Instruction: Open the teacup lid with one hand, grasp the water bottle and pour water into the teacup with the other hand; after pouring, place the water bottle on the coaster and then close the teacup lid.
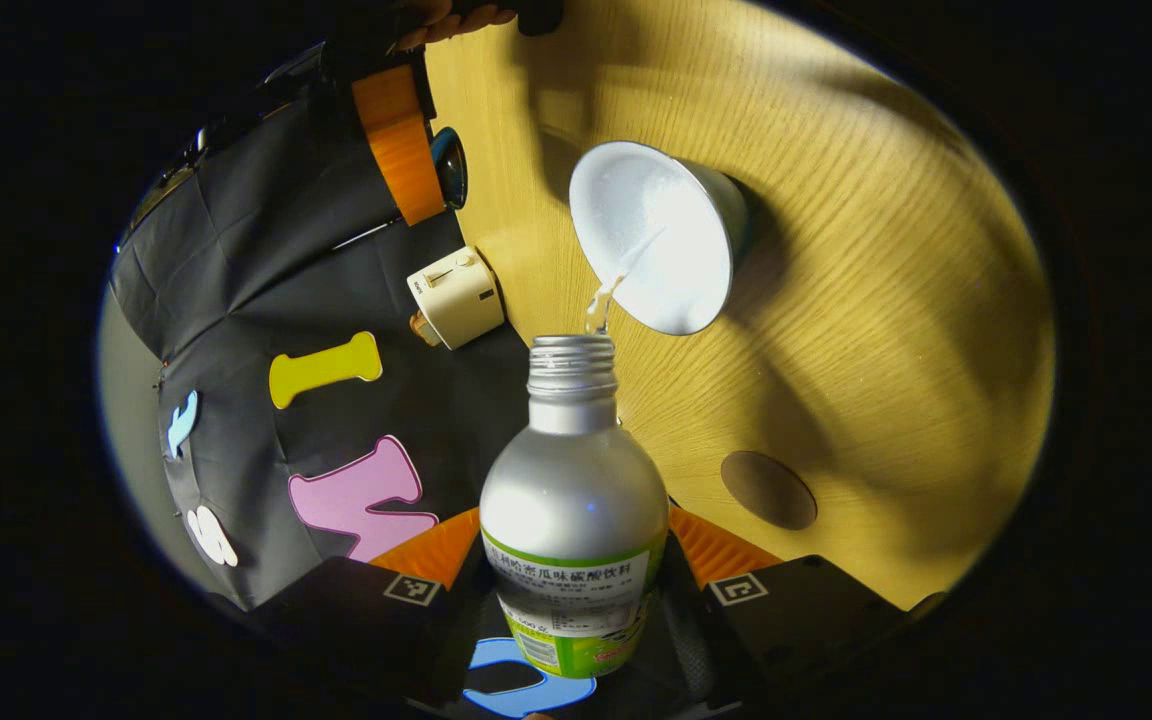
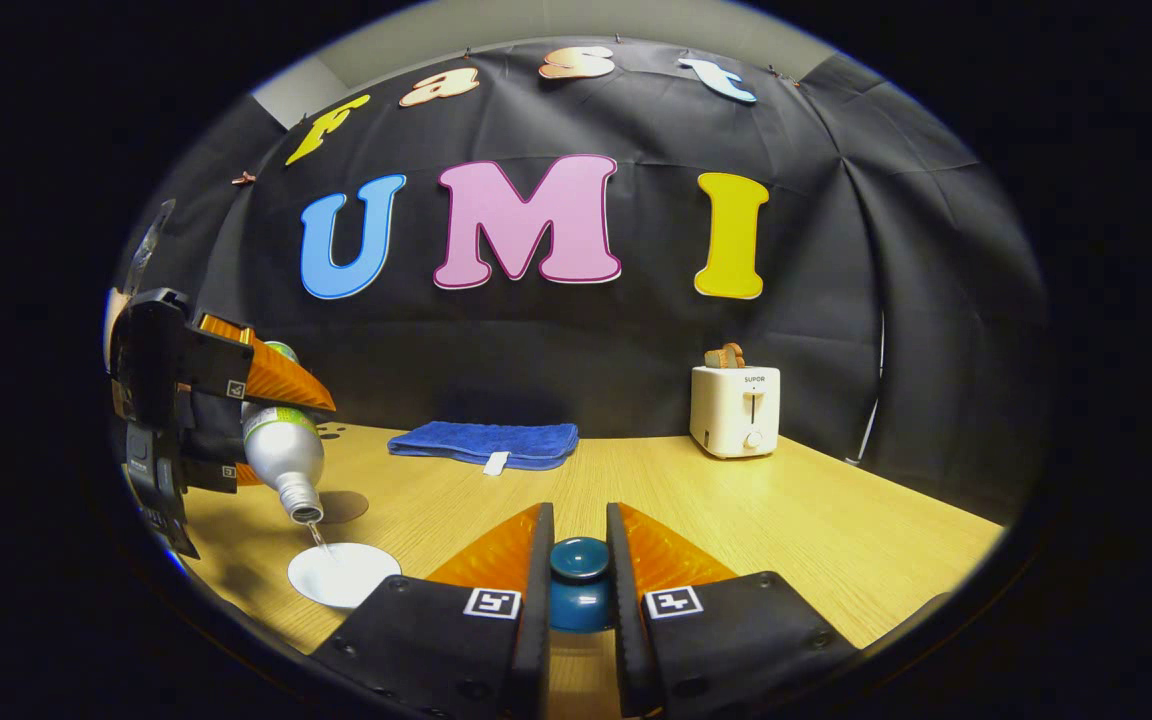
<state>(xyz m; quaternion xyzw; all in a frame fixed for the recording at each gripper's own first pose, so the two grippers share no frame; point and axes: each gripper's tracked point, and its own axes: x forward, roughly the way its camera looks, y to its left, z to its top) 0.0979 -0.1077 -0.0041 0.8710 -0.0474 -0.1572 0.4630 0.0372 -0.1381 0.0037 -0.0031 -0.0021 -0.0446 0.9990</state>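
Lid (image 2: 578,572) is off, clamped in the right gripper (image 2: 579,580). Left gripper (image 1: 576,600) grips the tilted bottle (image 1: 573,500), pouring into the cup (image 1: 656,250) at upper centre. Coaster (image 1: 768,489) placement and re-lidding remain.

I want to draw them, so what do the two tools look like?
The left tool and right tool match: two ribbed, wedge-shaped fingers on chunky black blocks, each block bearing a small square black-and-white marker.
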